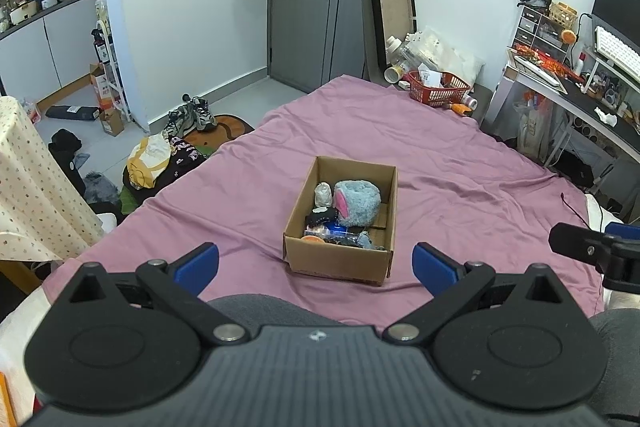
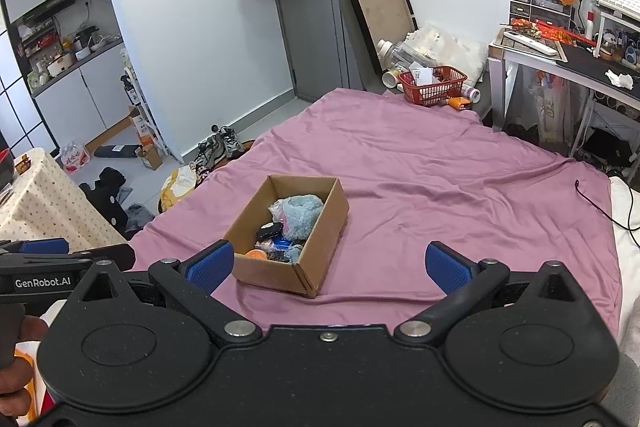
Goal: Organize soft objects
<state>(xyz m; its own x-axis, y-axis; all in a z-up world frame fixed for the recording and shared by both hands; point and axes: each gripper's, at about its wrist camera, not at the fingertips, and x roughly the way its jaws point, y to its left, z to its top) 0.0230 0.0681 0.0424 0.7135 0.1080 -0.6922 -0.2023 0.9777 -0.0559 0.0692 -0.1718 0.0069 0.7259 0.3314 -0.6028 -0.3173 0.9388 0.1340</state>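
From the left wrist view, I saw my left gripper (image 1: 316, 265) with its jaws spread wide and empty, held just short of the cardboard box (image 1: 340, 261). The box sat on the pink bedsheet (image 1: 460, 155). Inside it, a fluffy blue plush (image 1: 358, 203) with a pink patch filled the far part; a pale small toy (image 1: 323, 195) lay left of it, a black soft item (image 1: 322, 215) nearer me, and an orange piece (image 1: 314, 238) at the near wall. Well beyond the box, a red basket (image 1: 438, 89) stood at the sheet's far edge. Right of the box, the black nose of my right gripper (image 1: 580, 251) poked in.

From the right wrist view, my right gripper (image 2: 330, 267) also had its jaws wide apart, holding nothing. Here the box (image 2: 296, 275) lay toward the left, and the plush (image 2: 302, 217) showed less of its pink. This view alone showed the left gripper's (image 2: 60, 259) side, and a hand (image 2: 16, 359) on its grip below. The red basket (image 2: 434, 85) stood far beyond the box.
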